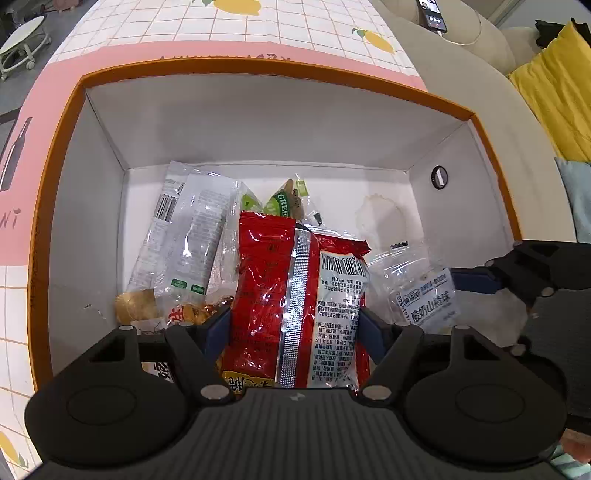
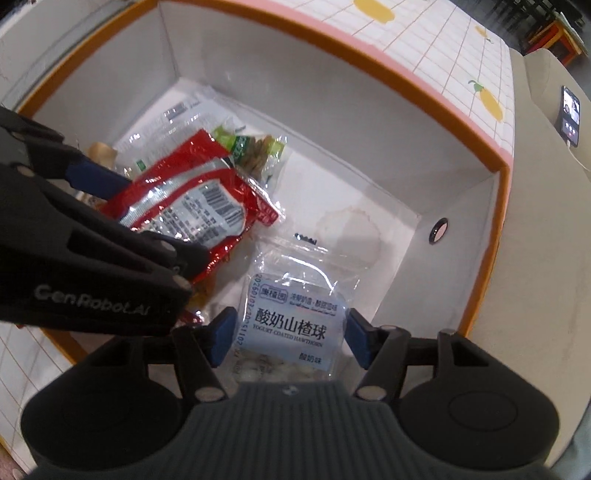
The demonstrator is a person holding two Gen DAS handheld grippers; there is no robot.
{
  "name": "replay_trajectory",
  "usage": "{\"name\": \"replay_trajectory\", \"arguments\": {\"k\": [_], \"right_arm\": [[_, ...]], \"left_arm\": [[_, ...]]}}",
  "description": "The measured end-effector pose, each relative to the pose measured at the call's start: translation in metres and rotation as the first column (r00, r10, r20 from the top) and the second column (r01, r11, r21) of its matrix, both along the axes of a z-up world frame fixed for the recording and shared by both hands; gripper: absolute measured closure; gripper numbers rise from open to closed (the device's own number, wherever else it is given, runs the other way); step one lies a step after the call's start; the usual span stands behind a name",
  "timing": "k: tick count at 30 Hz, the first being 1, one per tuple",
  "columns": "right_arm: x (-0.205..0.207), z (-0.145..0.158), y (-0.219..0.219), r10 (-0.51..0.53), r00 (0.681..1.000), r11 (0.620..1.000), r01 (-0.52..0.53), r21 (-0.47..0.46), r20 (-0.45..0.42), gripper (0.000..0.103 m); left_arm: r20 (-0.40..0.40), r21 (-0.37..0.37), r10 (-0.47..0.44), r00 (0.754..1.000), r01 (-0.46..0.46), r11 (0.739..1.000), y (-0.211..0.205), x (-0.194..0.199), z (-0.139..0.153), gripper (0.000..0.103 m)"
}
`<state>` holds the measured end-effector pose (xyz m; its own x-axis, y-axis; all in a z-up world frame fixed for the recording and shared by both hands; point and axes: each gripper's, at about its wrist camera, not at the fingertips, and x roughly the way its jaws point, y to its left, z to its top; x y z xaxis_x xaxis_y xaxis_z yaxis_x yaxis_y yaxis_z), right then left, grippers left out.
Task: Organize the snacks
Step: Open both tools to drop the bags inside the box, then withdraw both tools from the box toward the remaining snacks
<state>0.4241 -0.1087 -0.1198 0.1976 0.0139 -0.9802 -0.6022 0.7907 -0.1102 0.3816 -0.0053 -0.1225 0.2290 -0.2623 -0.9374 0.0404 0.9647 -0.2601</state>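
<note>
A white box with an orange rim [image 1: 258,70] [image 2: 369,62] holds several snack packets. My left gripper [image 1: 293,328] reaches down into it, shut on a red packet [image 1: 273,280] [image 2: 192,195], its blue pads on both of the packet's edges. My right gripper [image 2: 290,339] stands open around a clear packet with a blue and white label [image 2: 291,321] [image 1: 424,291]. That packet rests low in the box, and the pads sit just off its sides. Behind the red packet lie clear packets [image 1: 184,229] and a green one [image 1: 284,203].
The box stands on a checked tablecloth with lemons [image 1: 258,26]. To the right is a beige sofa with a phone [image 1: 432,14] and a yellow cushion [image 1: 554,85]. The box's right wall has a round hole [image 1: 439,177]. The floor at its far right is bare.
</note>
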Motion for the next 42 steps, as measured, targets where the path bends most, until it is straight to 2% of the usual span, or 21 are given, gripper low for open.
{"name": "replay_trajectory", "arguments": {"k": [8, 11, 17, 24, 29, 32, 38, 42], "right_arm": [[-0.006, 0.002, 0.003, 0.028, 0.999, 0.999, -0.027, -0.042, 0.021, 0.040], [-0.007, 0.011, -0.002, 0.028, 0.999, 0.999, -0.027, -0.031, 0.046, 0.034], [-0.017, 0.035, -0.016, 0.038, 0.995, 0.999, -0.039, 0.016, 0.089, 0.034], [-0.027, 0.044, -0.033, 0.040, 0.994, 0.998, -0.043, 0.034, 0.101, 0.033], [-0.031, 0.044, -0.035, 0.039, 0.993, 0.998, -0.045, 0.050, 0.111, 0.033], [-0.033, 0.044, -0.035, 0.041, 0.993, 0.998, -0.046, 0.046, 0.113, 0.033], [-0.040, 0.051, -0.036, 0.029, 0.993, 0.998, -0.036, 0.056, 0.118, 0.033], [-0.047, 0.062, -0.037, 0.005, 0.993, 0.997, -0.015, 0.079, 0.121, 0.033]], "left_arm": [[0.014, -0.016, 0.008, 1.000, -0.007, 1.000, 0.002, -0.002, 0.005, 0.021], [0.022, -0.010, 0.009, 1.000, -0.009, 1.000, 0.000, -0.003, 0.006, 0.022], [0.045, -0.013, -0.013, 0.999, 0.013, 1.000, -0.014, -0.004, 0.013, 0.022], [0.032, -0.022, -0.048, 0.998, 0.049, 0.999, -0.038, -0.004, 0.010, 0.022], [0.024, -0.028, -0.068, 0.997, 0.069, 0.997, -0.044, -0.007, 0.010, 0.014], [0.022, -0.038, -0.053, 0.998, 0.054, 0.998, -0.042, -0.010, 0.014, 0.013], [0.060, -0.024, -0.047, 0.997, 0.048, 0.999, -0.038, -0.022, 0.033, 0.013], [0.132, 0.026, -0.061, 0.989, 0.059, 0.998, -0.035, -0.038, 0.055, 0.013]]}}
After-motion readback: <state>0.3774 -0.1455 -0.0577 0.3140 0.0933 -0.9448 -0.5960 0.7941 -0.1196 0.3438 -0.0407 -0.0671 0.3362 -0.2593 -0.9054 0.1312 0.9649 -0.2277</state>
